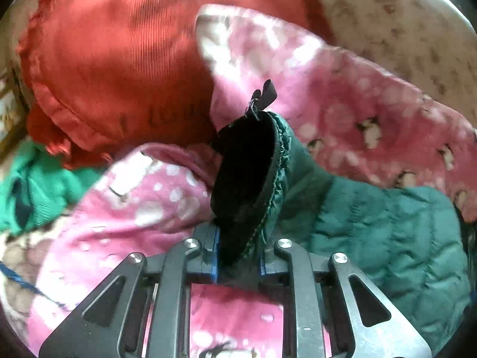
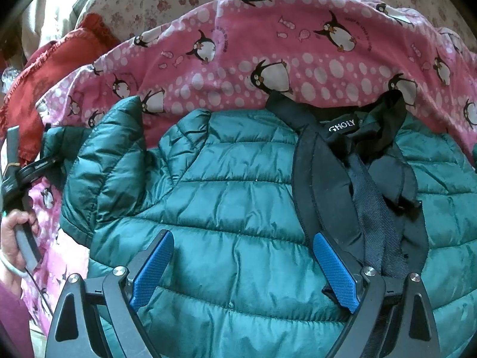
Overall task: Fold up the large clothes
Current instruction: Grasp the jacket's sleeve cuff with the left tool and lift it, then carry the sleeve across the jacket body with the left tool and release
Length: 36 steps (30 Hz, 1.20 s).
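Nearest in the left wrist view, the left gripper (image 1: 238,264) has its fingers clamped on a dark-lined edge of the teal puffer jacket (image 1: 381,232), which stands up between the blue pads. Only the right wrist view shows the jacket spread flat, collar label up, with the right gripper (image 2: 244,264) over it, fingers spread wide and empty. Beneath lies a pink penguin blanket (image 2: 268,44). Farther off, the left view shows a red cushion (image 1: 113,59) and a green garment (image 1: 38,188).
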{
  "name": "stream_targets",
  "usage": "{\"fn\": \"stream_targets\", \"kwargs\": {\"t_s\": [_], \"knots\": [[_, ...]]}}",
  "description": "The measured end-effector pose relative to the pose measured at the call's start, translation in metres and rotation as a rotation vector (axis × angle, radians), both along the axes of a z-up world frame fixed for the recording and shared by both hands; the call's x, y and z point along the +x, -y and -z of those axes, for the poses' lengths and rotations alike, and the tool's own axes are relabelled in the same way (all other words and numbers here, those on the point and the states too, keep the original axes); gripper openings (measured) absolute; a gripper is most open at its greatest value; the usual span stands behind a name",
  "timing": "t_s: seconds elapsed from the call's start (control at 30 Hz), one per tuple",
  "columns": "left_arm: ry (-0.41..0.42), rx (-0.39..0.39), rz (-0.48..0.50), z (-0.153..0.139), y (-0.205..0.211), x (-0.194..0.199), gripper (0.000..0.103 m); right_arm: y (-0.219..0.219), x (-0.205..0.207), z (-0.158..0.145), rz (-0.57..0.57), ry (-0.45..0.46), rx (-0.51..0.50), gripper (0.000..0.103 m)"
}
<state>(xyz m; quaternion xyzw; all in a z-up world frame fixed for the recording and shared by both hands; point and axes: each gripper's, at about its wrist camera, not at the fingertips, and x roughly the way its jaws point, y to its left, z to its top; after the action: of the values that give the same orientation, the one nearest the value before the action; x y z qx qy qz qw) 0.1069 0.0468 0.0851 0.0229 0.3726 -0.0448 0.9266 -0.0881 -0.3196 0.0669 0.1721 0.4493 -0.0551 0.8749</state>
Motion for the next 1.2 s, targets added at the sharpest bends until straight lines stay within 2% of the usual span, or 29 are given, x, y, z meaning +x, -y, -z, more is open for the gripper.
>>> {"fn": "stream_targets", "kwargs": {"t_s": [0.17,0.4,0.67,0.97,1.2], "knots": [[-0.002,-0.091,0.078,-0.032,-0.004,-0.05,0.016,0.003,-0.017,-0.017,0.002,0.025,-0.006,0.094],[-0.028,-0.113,0.157,-0.068,0.026,-0.114,0.015,0.019,-0.045,-0.038,0.022,0.047,-0.052,0.094],[-0.018,-0.124,0.263,-0.088,0.1,-0.14,0.015,0.043,-0.074,-0.049,0.045,0.039,-0.084,0.094],[-0.047,-0.226,0.451,-0.114,0.178,-0.175,0.015,0.084,-0.108,-0.06,0.123,0.052,-0.064,0.094],[-0.095,-0.269,0.579,-0.106,0.253,-0.196,0.015,0.128,-0.135,-0.056,0.221,0.05,-0.033,0.094]]}}
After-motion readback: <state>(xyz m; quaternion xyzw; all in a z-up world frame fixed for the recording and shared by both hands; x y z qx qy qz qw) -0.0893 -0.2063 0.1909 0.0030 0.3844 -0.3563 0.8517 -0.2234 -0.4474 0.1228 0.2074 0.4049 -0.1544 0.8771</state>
